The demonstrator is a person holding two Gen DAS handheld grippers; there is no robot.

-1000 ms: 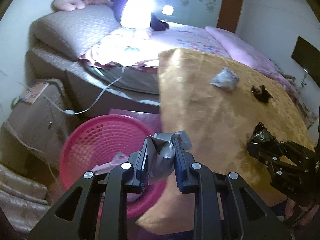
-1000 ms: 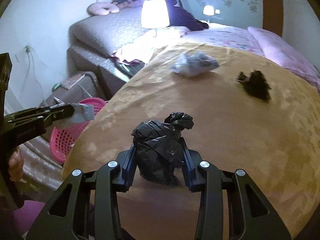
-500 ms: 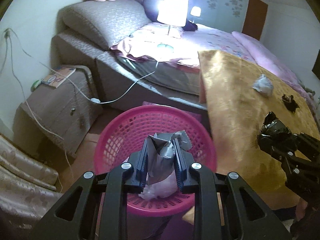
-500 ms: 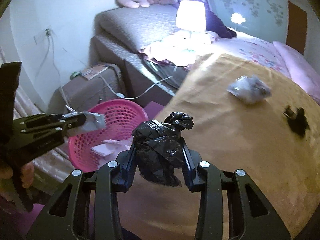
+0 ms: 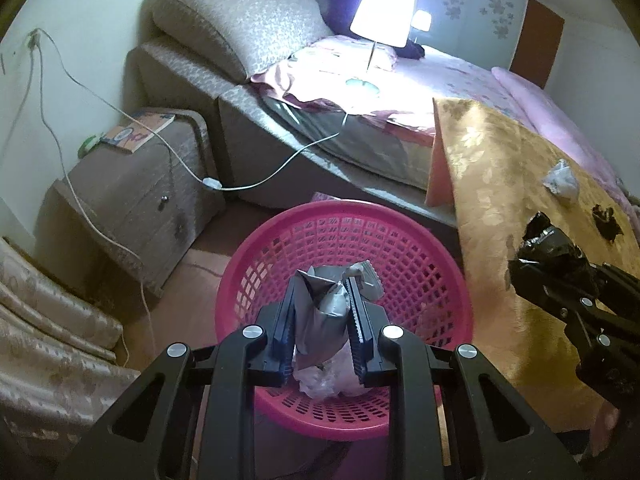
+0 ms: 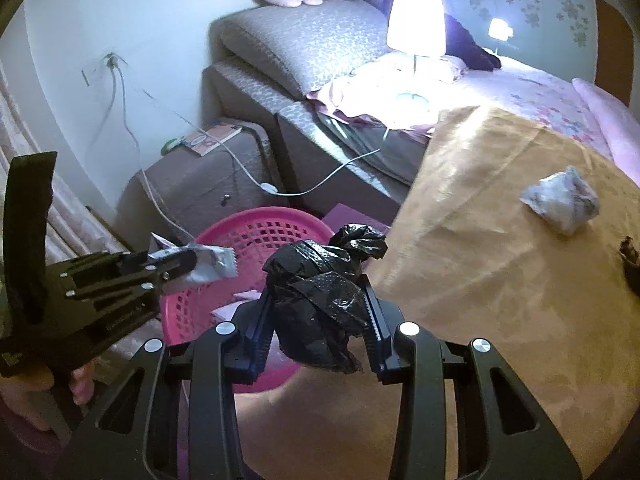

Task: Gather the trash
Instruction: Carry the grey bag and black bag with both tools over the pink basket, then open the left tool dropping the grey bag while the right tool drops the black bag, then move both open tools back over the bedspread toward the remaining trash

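My left gripper [image 5: 320, 300] is shut on a crumpled silver wrapper [image 5: 324, 312] and holds it above the pink mesh basket [image 5: 404, 240]. The same gripper [image 6: 188, 262] and wrapper [image 6: 212, 266] show at the left of the right wrist view, over the basket [image 6: 264, 228]. My right gripper [image 6: 318, 300] is shut on a crumpled black plastic bag [image 6: 320, 292], at the table's edge next to the basket; it also shows in the left wrist view [image 5: 556, 264]. A white crumpled wad [image 6: 564, 200] and a small dark scrap [image 5: 606, 222] lie on the gold tablecloth [image 6: 500, 280].
Pale paper trash [image 5: 324, 384] lies in the basket. A brown nightstand [image 5: 132, 196] with a book stands left of it, with white cables hanging in front. A bed [image 5: 400, 92] with a lit lamp [image 5: 382, 14] is behind. Folded patterned fabric [image 5: 44, 364] lies at the left.
Both grippers have swung left, away from the table towards the basket. The left one now holds the wrapper over the basket's inside; the right one has carried the black bag to the table's edge.
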